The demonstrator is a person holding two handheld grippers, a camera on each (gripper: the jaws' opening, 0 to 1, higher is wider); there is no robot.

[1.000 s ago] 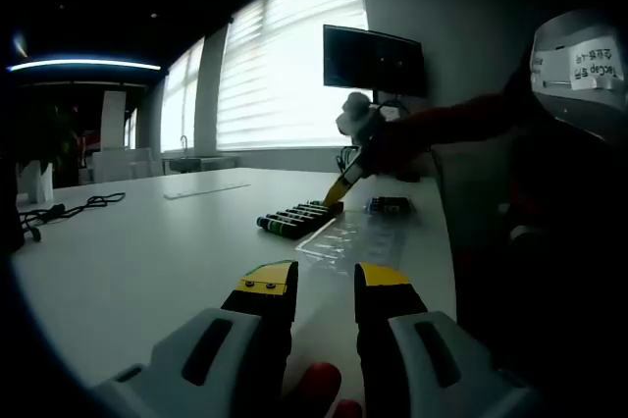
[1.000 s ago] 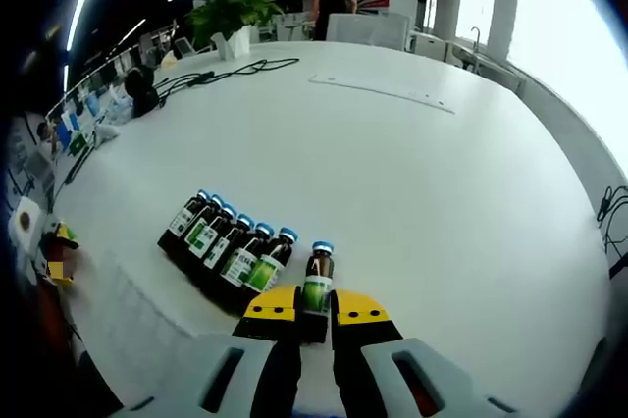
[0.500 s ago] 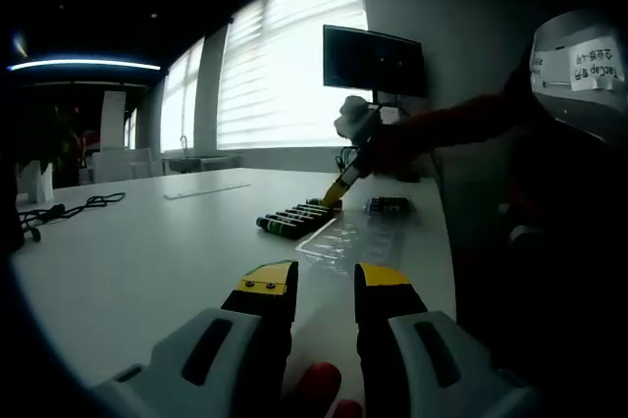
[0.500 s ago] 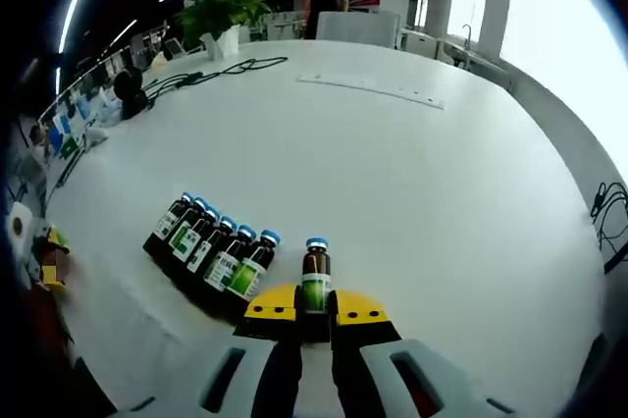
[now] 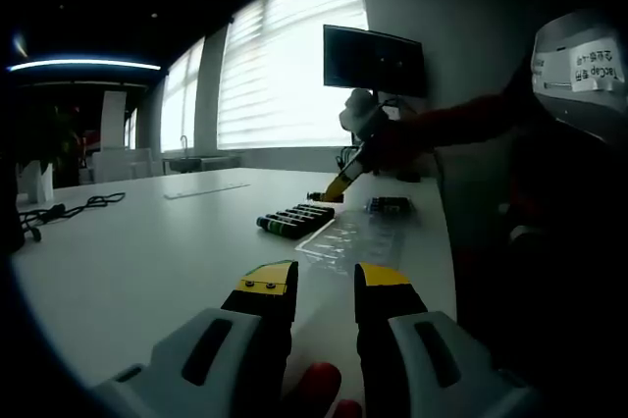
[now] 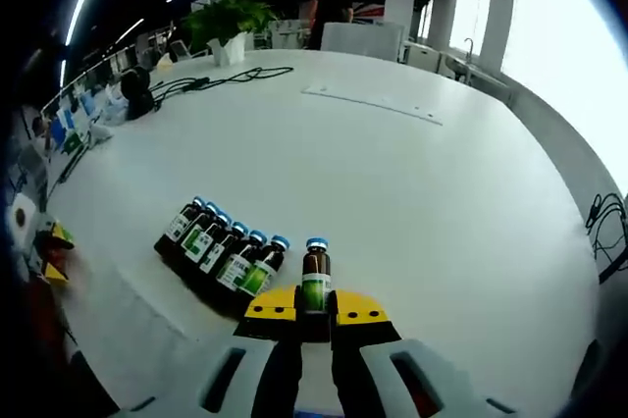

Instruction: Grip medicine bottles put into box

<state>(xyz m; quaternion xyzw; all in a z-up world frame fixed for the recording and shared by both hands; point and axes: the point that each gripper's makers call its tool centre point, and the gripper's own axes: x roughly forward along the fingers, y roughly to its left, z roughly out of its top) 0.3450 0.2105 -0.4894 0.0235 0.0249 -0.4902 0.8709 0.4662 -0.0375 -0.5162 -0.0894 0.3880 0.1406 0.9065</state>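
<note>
white table (image 6: 412, 192), blinded windows (image 5: 285, 75), monitor (image 5: 374, 60)

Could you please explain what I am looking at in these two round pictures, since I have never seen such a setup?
A person holds a two-jaw gripper in each hand, and a fisheye camera rides on each, looking forward along its yellow-tipped jaws.

In the right gripper view, the right gripper is shut on a small brown bottle with a blue cap and green label. Five more bottles lie side by side on the white table. Further off are cables and a potted plant.

In the left gripper view, the left gripper is open and holds nothing. Across the table, the right gripper comes in from the right with its bottle, above the row of bottles. Beside the row lies a clear tray, probably the box. Behind are bright windows and a dark monitor.
</note>
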